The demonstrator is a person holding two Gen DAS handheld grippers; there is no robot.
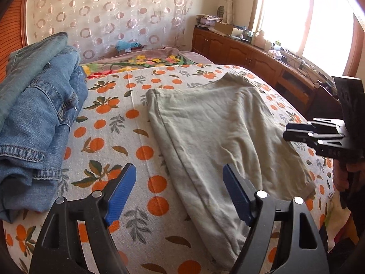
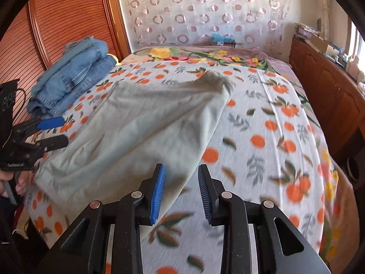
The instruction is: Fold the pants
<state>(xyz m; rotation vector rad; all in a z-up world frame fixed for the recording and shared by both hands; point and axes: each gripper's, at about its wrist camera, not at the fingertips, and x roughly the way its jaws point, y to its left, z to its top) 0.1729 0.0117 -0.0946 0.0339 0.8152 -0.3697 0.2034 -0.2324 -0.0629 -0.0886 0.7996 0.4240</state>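
A pair of pale green pants (image 1: 219,132) is seen lying folded on a bed covered by a bedspread (image 1: 127,137) printed with oranges and leaves. The pants are spread flat near the middle of the bed, one long edge running towards the foot, where a corner reaches the edge of the mattress.

The left gripper (image 1: 179,194) is held low over the near edge of the pants, its blue-padded fingers (image 1: 121,194) set wide apart with nothing between them; one finger hangs above the bedspread, the other above the cloth. Whether either finger touches the fabric cannot be told.

The right gripper (image 2: 181,191) is held over the other side of the pants, its fingers (image 2: 157,194) parted by a narrower gap and also empty. The left finger overlaps the corner of the pants in the right wrist view, the other sits above the bedspread. In the left wrist view the same gripper (image 1: 296,132) is seen from the side at the far edge of the garment.

A stack of folded blue jeans (image 1: 38,114) is set on the left side of the bed, apart from the pants. A flowered blanket (image 1: 146,62) lies towards the head of the bed, before a curtain (image 1: 109,11) patterned with rings. A wooden cabinet (image 1: 257,57) runs beneath a bright window (image 1: 308,22).
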